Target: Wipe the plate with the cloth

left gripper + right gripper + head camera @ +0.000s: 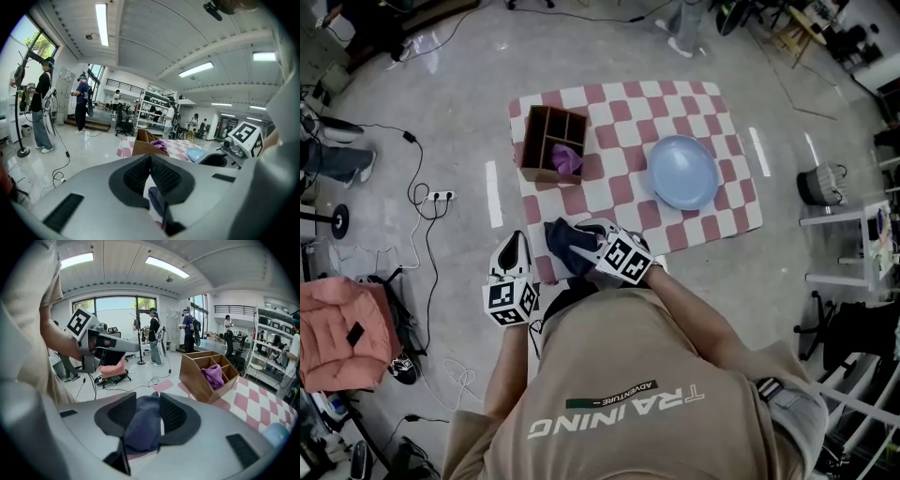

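Observation:
A light blue plate (682,172) lies on the right half of the pink-and-white checked tablecloth (619,192). A dark blue cloth (564,244) sits bunched at the table's near edge. My right gripper (581,246) is shut on it. In the right gripper view the cloth (143,425) fills the gap between the pads of the right gripper (147,397), and the plate (276,433) shows at the far right. My left gripper (517,242) hovers just off the table's near left corner. In its own view the left gripper (150,158) has its pads meeting at the tips, with nothing held.
A wooden compartment box (553,142) with a purple cloth (567,157) in it stands at the table's far left. On the floor to the left lie cables, a power strip (441,196) and a pink cushion (342,328). People stand farther off in the room.

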Available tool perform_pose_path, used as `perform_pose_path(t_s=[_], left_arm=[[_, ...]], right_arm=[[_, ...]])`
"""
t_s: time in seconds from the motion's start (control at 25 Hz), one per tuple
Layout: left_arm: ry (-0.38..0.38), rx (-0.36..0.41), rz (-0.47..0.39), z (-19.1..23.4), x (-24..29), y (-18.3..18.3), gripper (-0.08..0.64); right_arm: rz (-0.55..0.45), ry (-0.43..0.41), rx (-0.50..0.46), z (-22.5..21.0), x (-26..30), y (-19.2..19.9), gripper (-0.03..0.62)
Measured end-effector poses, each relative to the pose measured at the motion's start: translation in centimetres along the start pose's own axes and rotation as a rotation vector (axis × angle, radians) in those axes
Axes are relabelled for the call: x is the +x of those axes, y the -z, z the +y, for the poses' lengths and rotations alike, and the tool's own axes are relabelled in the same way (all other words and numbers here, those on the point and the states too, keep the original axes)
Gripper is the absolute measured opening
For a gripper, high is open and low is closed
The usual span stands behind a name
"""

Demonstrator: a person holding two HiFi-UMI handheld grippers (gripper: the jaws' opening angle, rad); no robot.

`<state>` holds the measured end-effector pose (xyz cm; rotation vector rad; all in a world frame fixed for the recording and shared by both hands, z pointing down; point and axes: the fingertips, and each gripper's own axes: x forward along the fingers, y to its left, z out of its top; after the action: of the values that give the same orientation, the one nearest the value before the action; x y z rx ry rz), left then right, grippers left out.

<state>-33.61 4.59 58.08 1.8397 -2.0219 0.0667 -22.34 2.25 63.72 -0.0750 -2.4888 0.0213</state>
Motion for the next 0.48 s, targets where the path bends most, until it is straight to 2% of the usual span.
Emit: perform_pose_path(t_s=[0.12,0.32,0.48], left_arm=[[0.003,0.02,0.008,-1.3,0.4,0.0,0.014],[-0.004,0.042,0.013,-5.2,1.1,0.3,0.014],[-0.013,0.064,0.0,-9.5,2.4,-0.4,0.014]], right_arm=[[-0.055,0.063,-0.043,-0.9,-1.8,-0.7,0.046],[-0.181,0.096,0.001,-2.5,-6.3,-0.5,0.019],[-0.23,0.099,-0.003,-4.1,-10.7,0.5,0.018]])
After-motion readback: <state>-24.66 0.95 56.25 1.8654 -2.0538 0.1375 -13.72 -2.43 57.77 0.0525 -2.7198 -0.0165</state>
